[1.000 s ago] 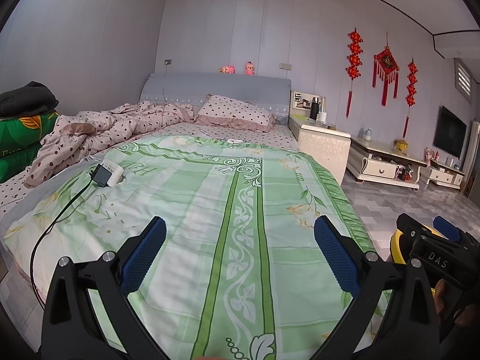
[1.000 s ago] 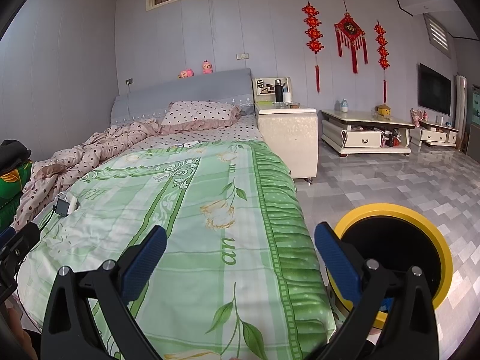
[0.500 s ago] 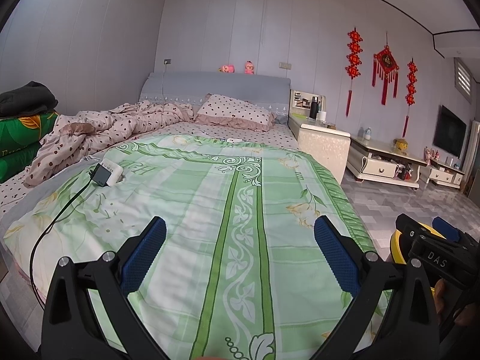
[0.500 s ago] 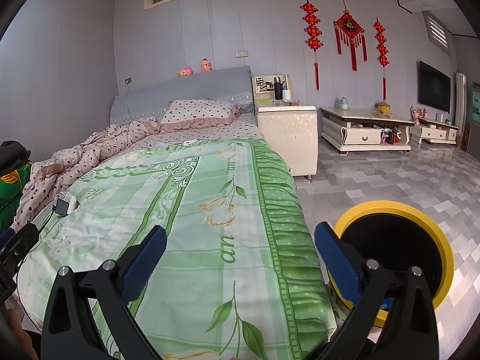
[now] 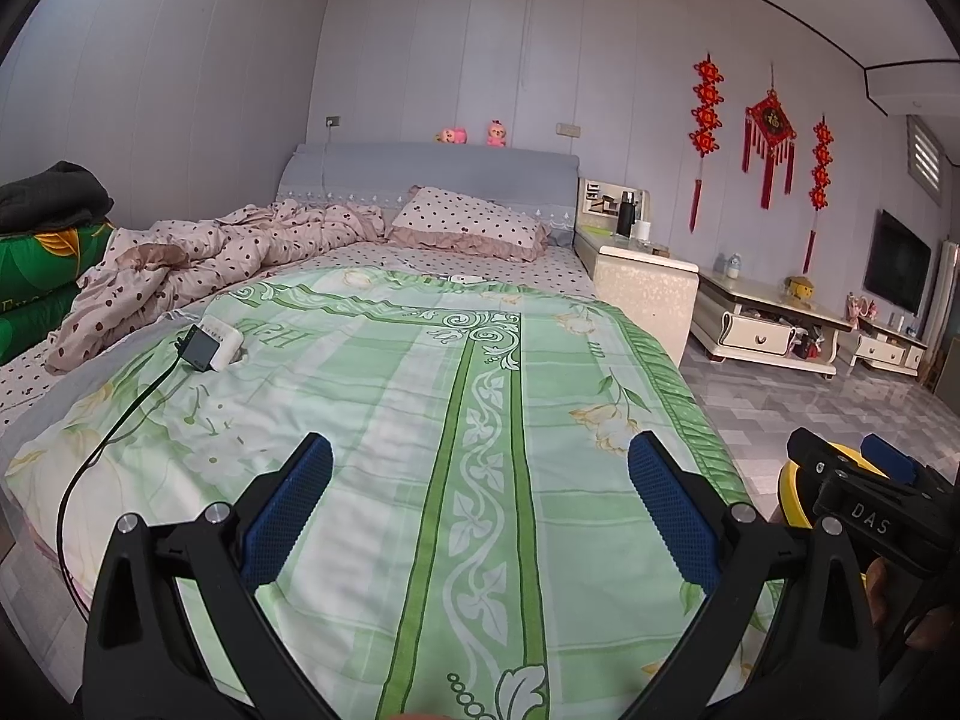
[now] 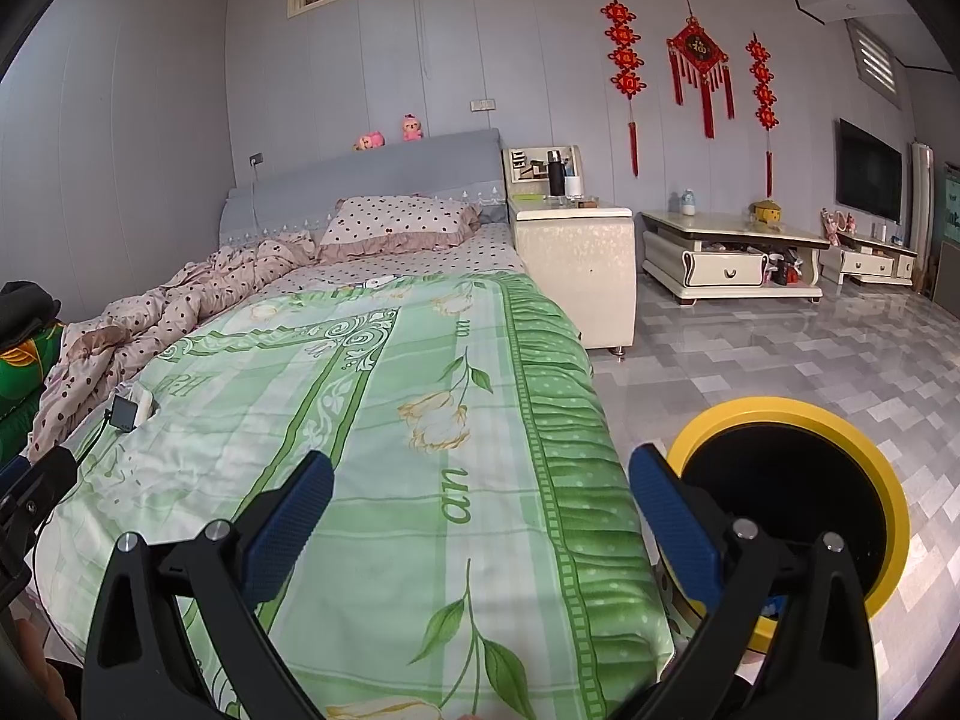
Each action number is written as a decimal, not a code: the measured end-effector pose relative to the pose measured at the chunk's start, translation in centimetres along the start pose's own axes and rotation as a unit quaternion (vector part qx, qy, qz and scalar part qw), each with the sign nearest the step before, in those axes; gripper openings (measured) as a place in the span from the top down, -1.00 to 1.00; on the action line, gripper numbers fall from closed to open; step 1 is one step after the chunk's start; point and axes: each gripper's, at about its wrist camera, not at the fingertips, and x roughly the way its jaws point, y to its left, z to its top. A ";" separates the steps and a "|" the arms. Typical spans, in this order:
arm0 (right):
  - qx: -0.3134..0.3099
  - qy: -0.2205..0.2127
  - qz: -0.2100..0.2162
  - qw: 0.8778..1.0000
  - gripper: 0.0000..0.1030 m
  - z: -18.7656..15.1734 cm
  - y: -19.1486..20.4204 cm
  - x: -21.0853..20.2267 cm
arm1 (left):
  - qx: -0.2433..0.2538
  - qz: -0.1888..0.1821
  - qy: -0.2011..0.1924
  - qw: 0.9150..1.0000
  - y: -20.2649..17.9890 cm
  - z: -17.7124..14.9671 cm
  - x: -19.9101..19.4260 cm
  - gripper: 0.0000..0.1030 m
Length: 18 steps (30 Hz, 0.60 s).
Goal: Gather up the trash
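Right wrist: yellow bin point(image 6: 888, 480) upright, mouth upward.

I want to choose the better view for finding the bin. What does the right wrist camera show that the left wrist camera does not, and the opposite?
Only the right wrist view shows the whole open mouth of the yellow-rimmed bin on the tiled floor beside the bed; the left view shows just a sliver of it.

Only the left wrist view shows the right gripper's body from outside, marked DAS, and the whole black cable trailing over the bed edge.

Both show the green bedspread, the small charger-like device, the polka-dot pillow, and open, empty grippers: left gripper, right gripper.
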 end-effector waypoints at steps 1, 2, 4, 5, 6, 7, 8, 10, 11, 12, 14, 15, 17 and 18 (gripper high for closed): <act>0.000 0.000 0.000 1.000 -0.85 0.0 0.0 0.0 | 0.000 0.000 0.000 1.000 -0.1 0.0 0.0 -0.84; 0.000 0.001 0.000 1.000 -0.85 0.1 0.0 0.0 | -0.001 0.000 0.000 1.000 -0.1 0.0 0.0 -0.84; 0.001 0.001 0.000 1.000 -0.85 -0.1 0.0 0.0 | -0.001 0.000 0.000 1.000 -0.1 0.0 0.0 -0.84; 0.001 0.001 0.001 1.000 -0.85 0.1 0.0 0.0 | -0.001 0.000 0.000 1.000 -0.1 0.0 0.0 -0.84; 0.001 0.001 0.001 1.000 -0.85 0.1 0.0 0.0 | -0.001 0.000 0.000 1.000 -0.1 -0.1 -0.1 -0.84; 0.001 0.001 0.000 1.000 -0.85 0.1 0.0 0.0 | -0.001 0.000 0.001 1.000 -0.1 0.0 0.0 -0.84; 0.001 0.002 0.000 1.000 -0.85 0.1 0.0 0.0 | -0.001 -0.001 0.001 1.000 -0.1 0.0 0.0 -0.84; 0.001 0.002 0.001 1.000 -0.85 0.0 0.0 0.0 | -0.001 0.000 0.001 1.000 -0.1 0.1 0.0 -0.84; 0.001 0.001 0.001 1.000 -0.85 0.0 0.0 0.0 | 0.000 0.000 0.001 1.000 -0.2 0.0 -0.1 -0.84; 0.001 0.001 0.000 1.000 -0.85 0.1 0.0 0.0 | 0.000 0.000 0.001 1.000 -0.1 0.1 0.0 -0.84; 0.001 0.002 0.001 1.000 -0.85 0.2 0.0 0.1 | 0.000 0.000 0.001 1.000 -0.1 0.1 0.0 -0.84; 0.001 0.002 0.000 1.000 -0.85 0.1 0.0 0.0 | 0.000 0.000 0.002 1.000 -0.2 0.0 0.0 -0.84; 0.002 0.002 0.001 1.000 -0.85 0.1 0.0 0.0 | 0.001 0.000 0.000 1.000 -0.3 -0.1 -0.1 -0.84; 0.002 0.003 0.000 1.000 -0.85 0.2 0.0 0.0 | 0.001 -0.001 -0.001 1.000 -0.3 -0.1 -0.2 -0.84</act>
